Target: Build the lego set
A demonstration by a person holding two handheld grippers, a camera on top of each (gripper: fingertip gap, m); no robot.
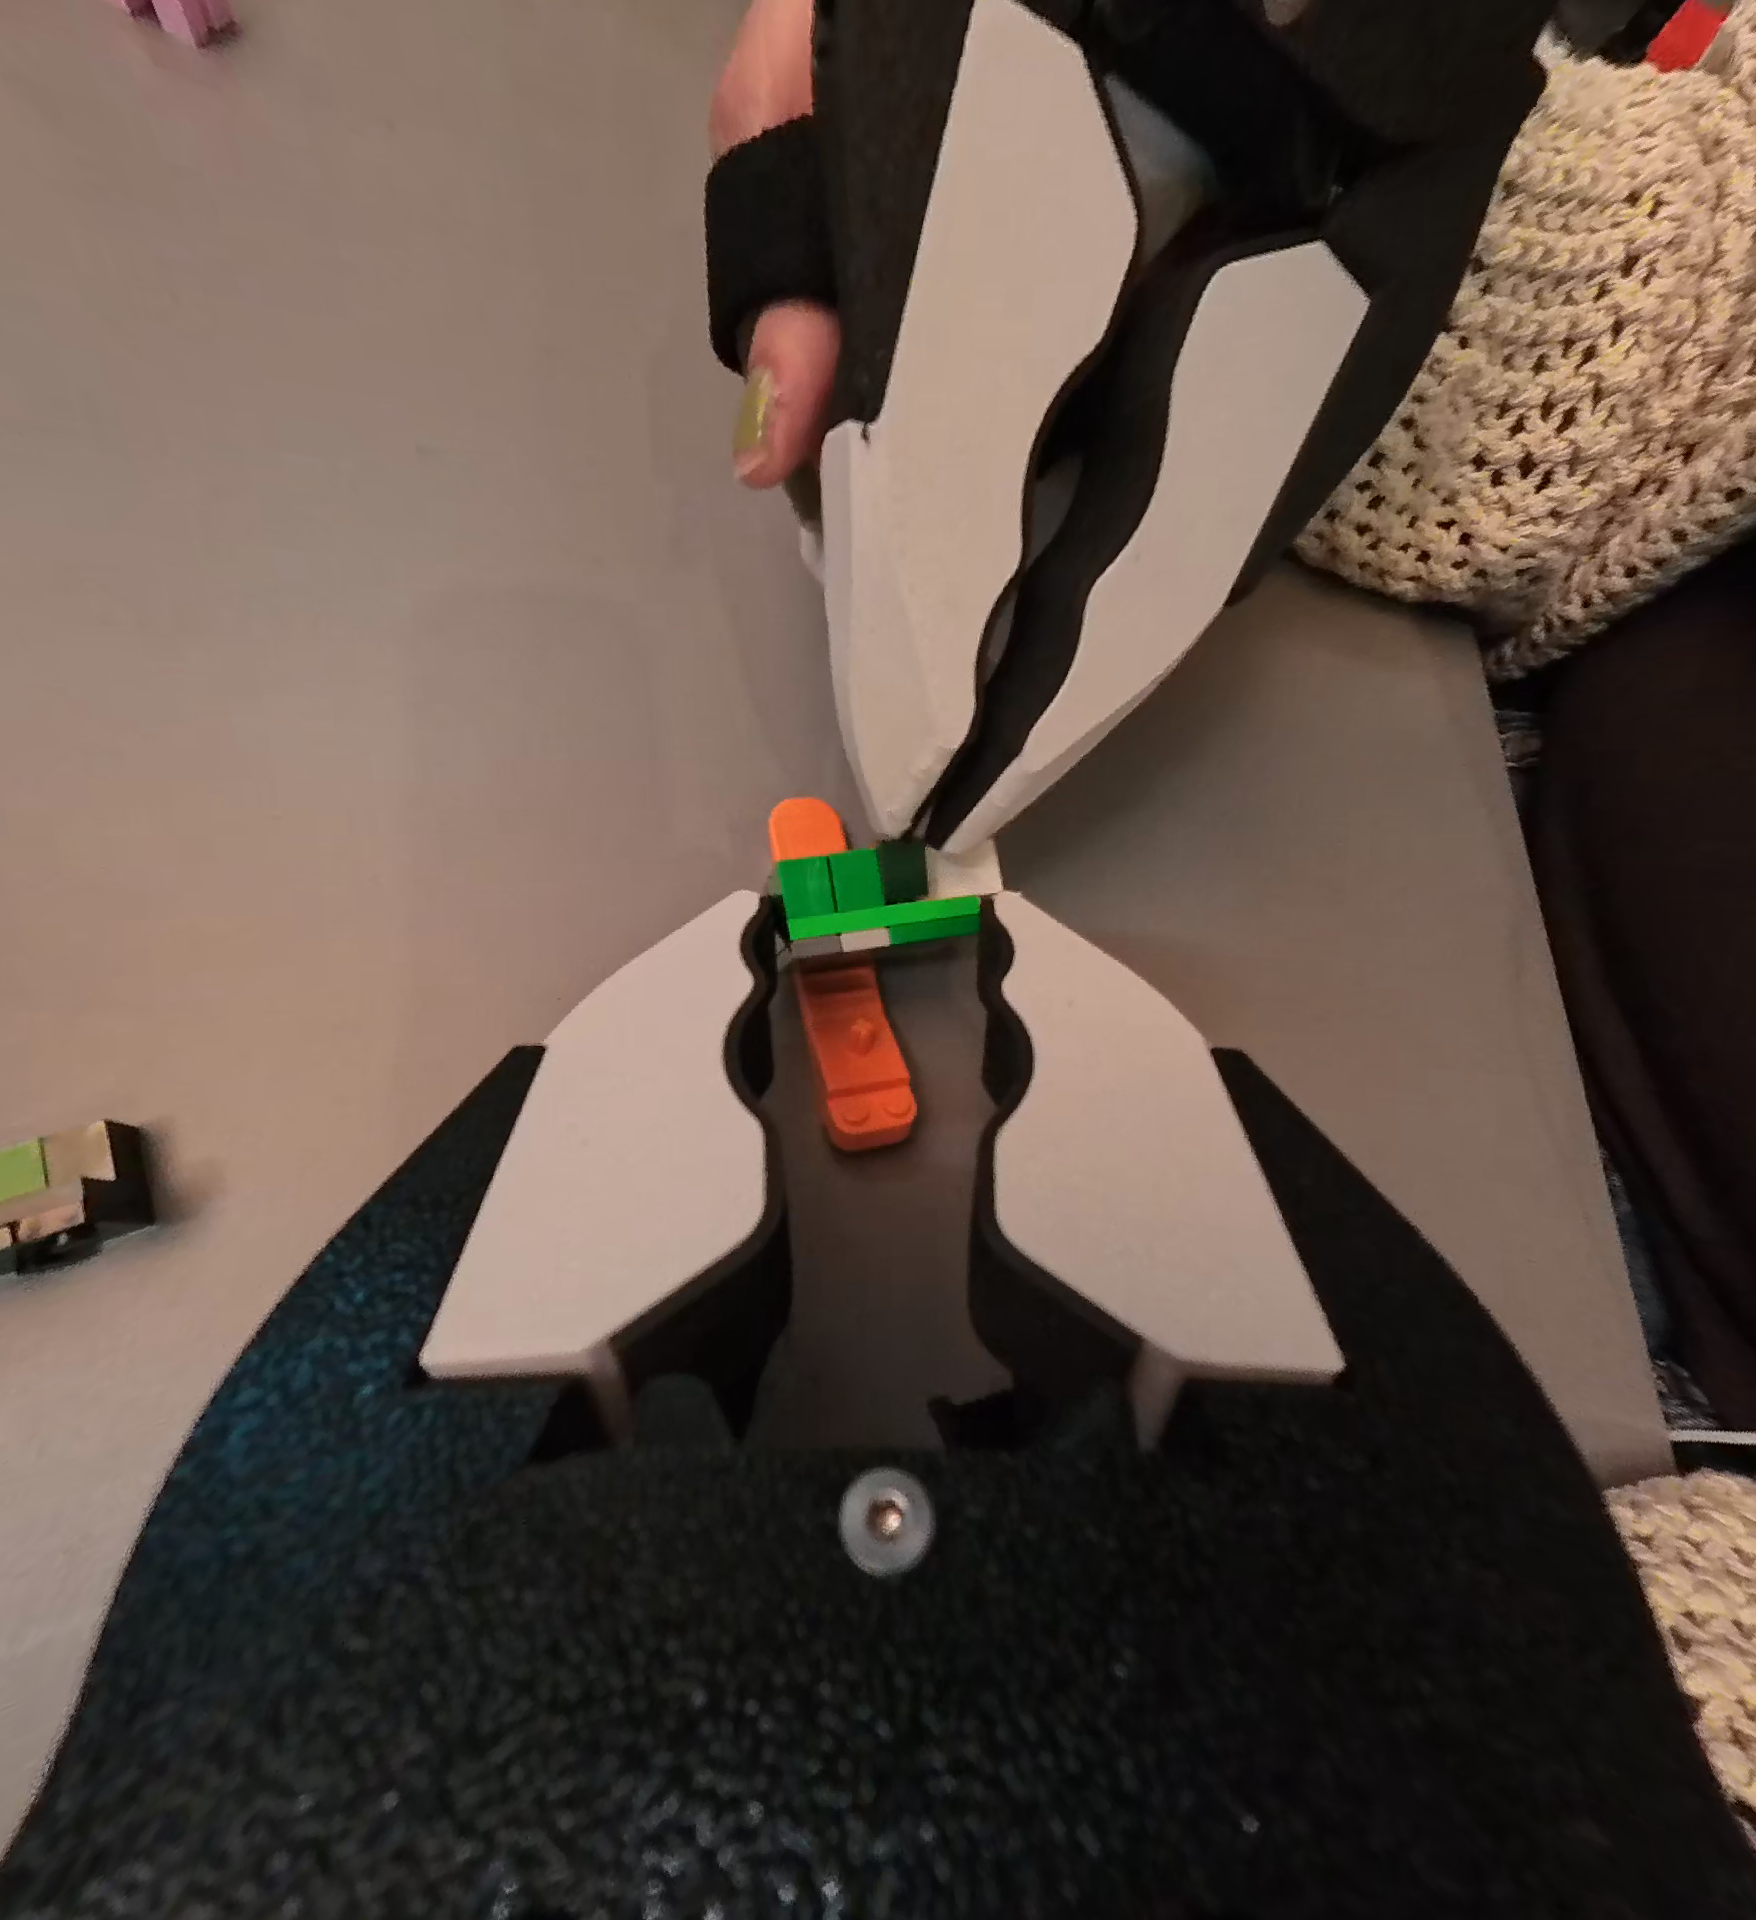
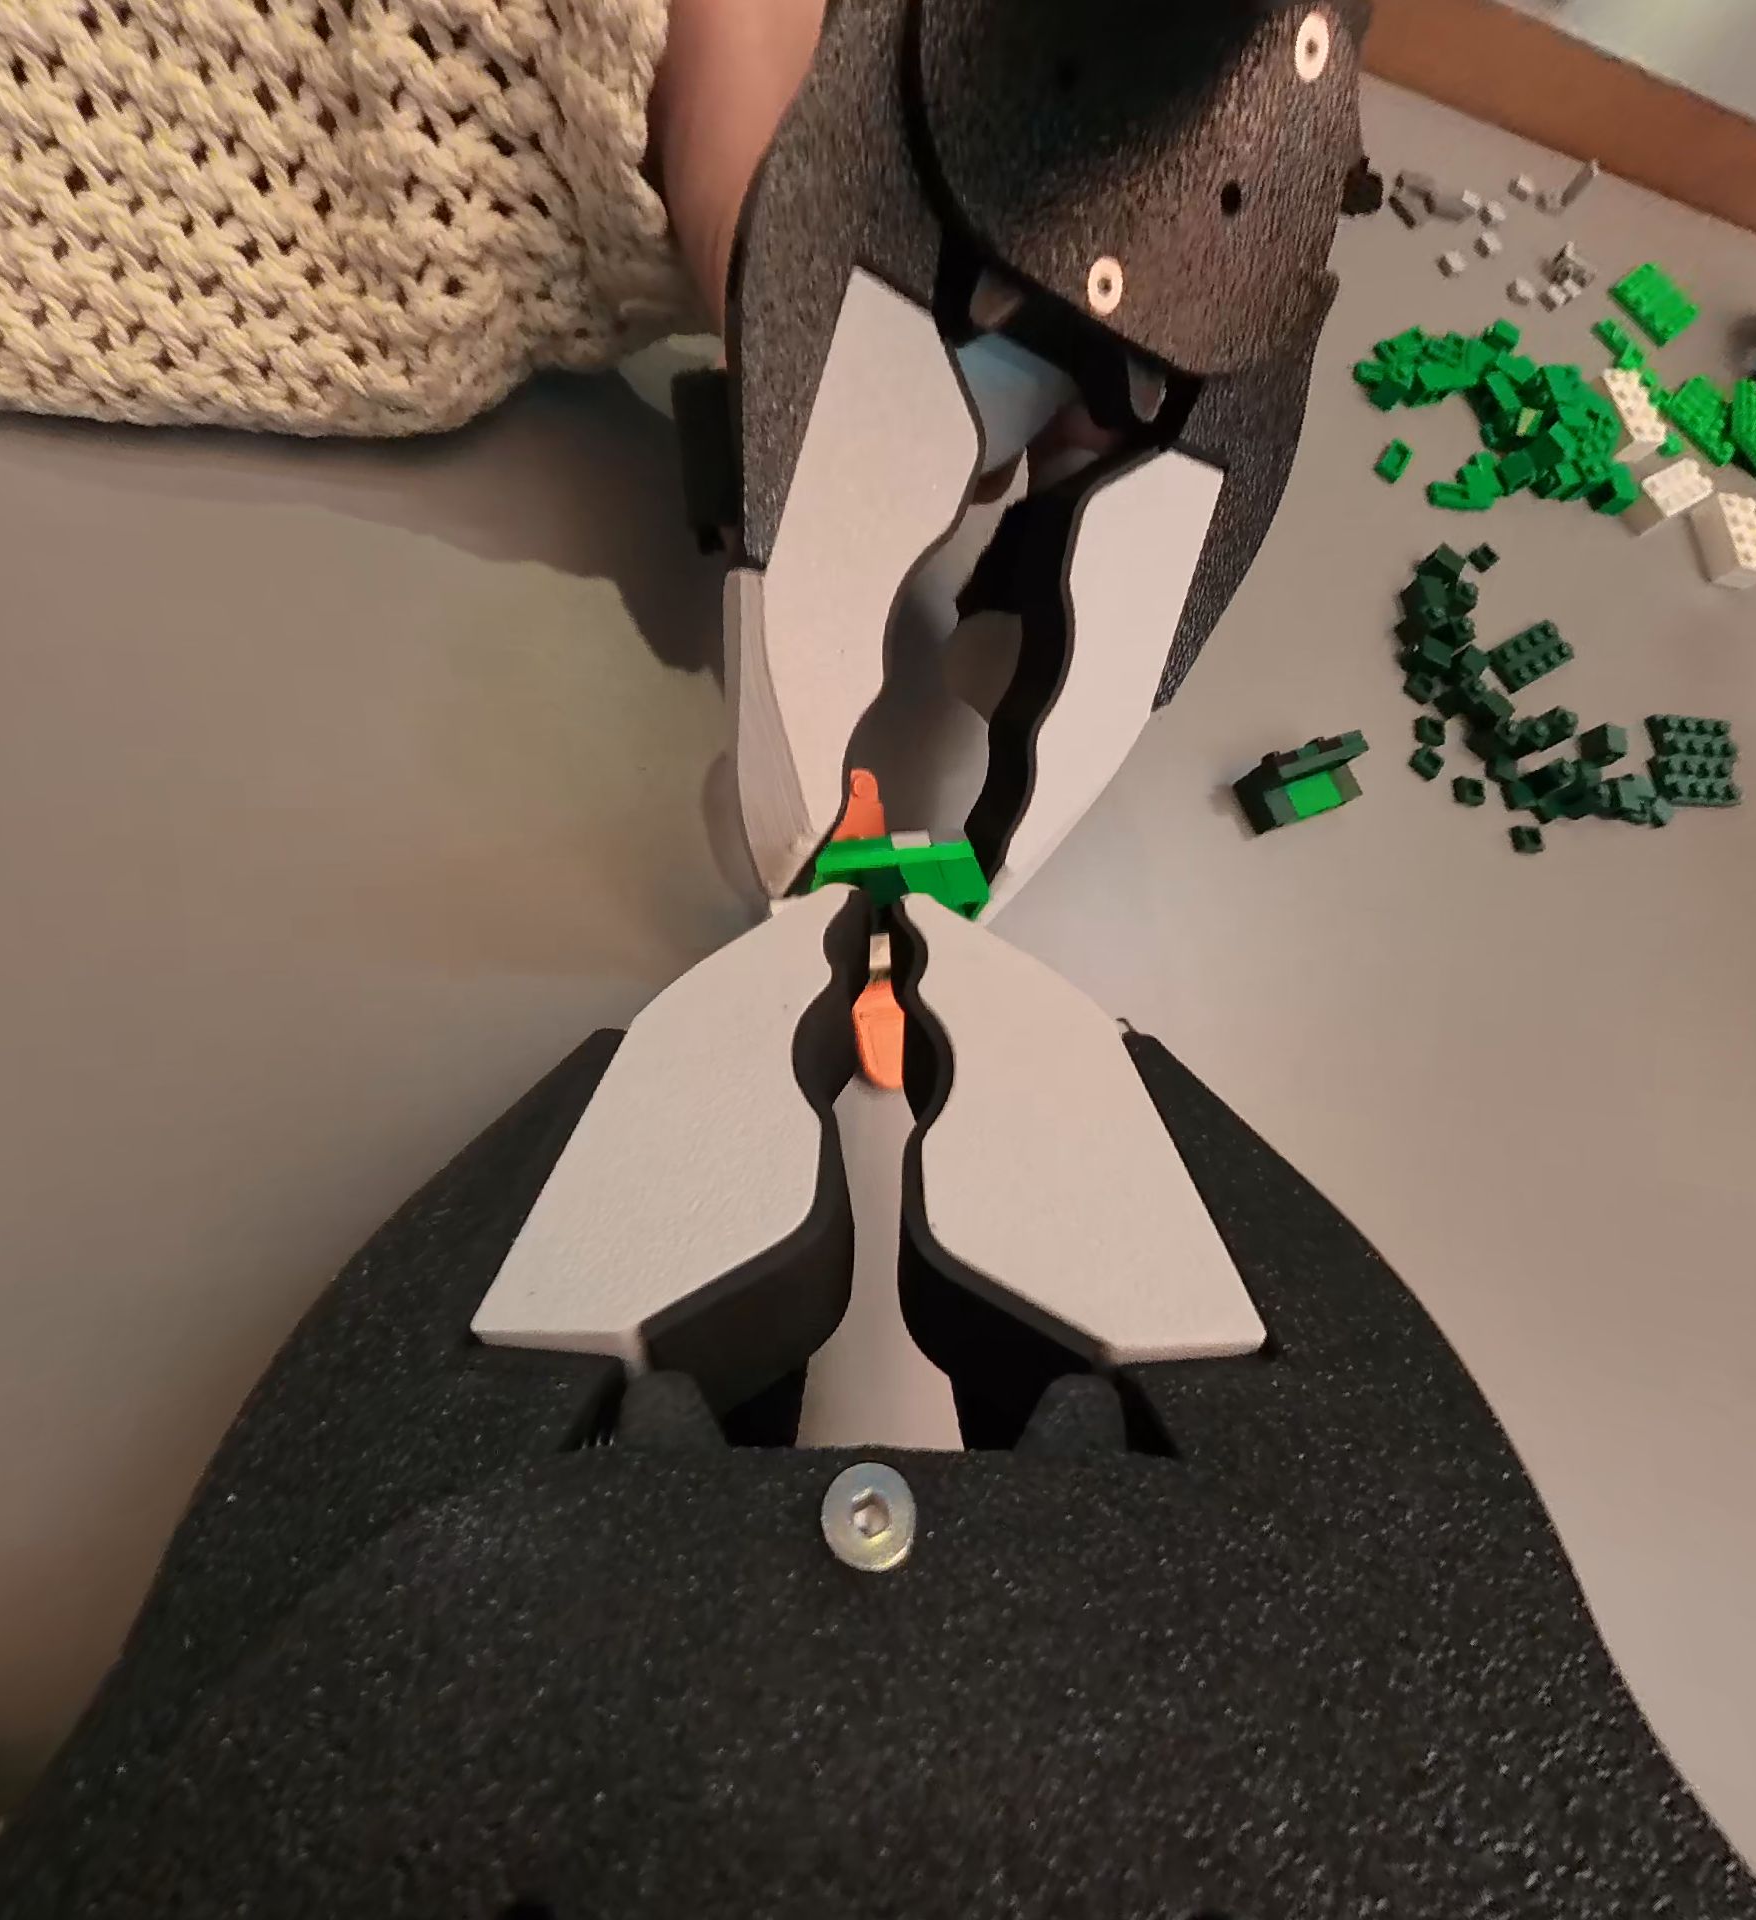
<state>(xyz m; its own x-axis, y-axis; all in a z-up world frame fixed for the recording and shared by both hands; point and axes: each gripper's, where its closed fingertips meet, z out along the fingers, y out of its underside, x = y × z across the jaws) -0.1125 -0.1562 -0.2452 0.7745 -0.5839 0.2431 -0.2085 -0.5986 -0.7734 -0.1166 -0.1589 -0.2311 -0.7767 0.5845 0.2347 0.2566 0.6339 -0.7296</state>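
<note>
A small lego assembly (image 1: 874,914) of bright green bricks, with a few small grey pieces under them and orange plates (image 1: 858,1060) sticking out either side, is held above the grey table. My left gripper (image 1: 879,914) is shut on its two ends. My right gripper (image 1: 921,821) comes in from the opposite side, shut on a small dark green brick (image 1: 903,868) that sits on top of the assembly. In the right wrist view my right gripper (image 2: 874,920) is almost closed at the assembly (image 2: 895,868), with the left gripper (image 2: 889,883) facing it.
On the table to the right lie piles of bright green bricks (image 2: 1570,416), dark green bricks (image 2: 1539,717), white bricks (image 2: 1726,520), grey bits (image 2: 1497,218) and a small dark green sub-build (image 2: 1300,779). Another partial build (image 1: 22,1205) lies left. A knitted sleeve (image 1: 1632,312) is close by. My left and right fingertips are right by each other.
</note>
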